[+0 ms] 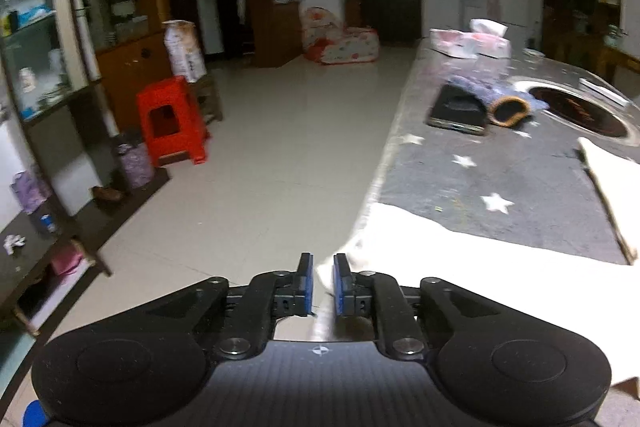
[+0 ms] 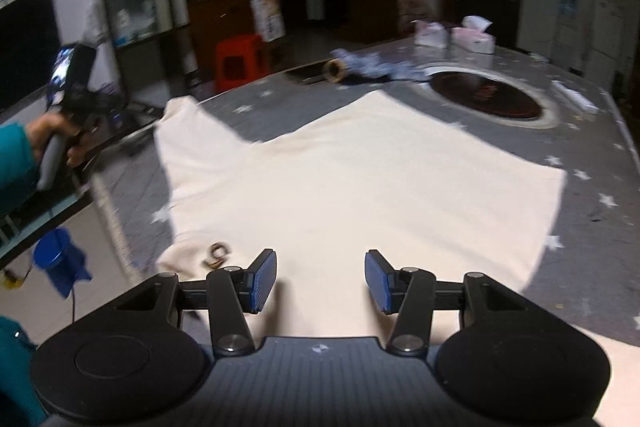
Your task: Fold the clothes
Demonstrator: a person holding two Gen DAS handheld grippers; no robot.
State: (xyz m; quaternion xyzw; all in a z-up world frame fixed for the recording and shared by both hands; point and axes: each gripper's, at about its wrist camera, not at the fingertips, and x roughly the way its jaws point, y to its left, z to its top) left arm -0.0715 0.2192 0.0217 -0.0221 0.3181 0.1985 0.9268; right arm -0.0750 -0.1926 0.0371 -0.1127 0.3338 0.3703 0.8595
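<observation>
Starred worktop (image 2: 592, 155), cream garment (image 2: 360, 187) flat | left tongs (image 1: 323, 281) narrowly apart, empty; right tongs (image 2: 320, 281) apart | next, probably: grip near edge, fold.

My left gripper (image 1: 323, 281) hangs over the near edge of the star-print table (image 1: 500, 171), jaws parted by a narrow gap with nothing between the pads. The cream garment (image 1: 460, 251) lies on that table, just right of my fingertips. A red stool (image 1: 172, 119) stands on the floor, well left of the table.
</observation>
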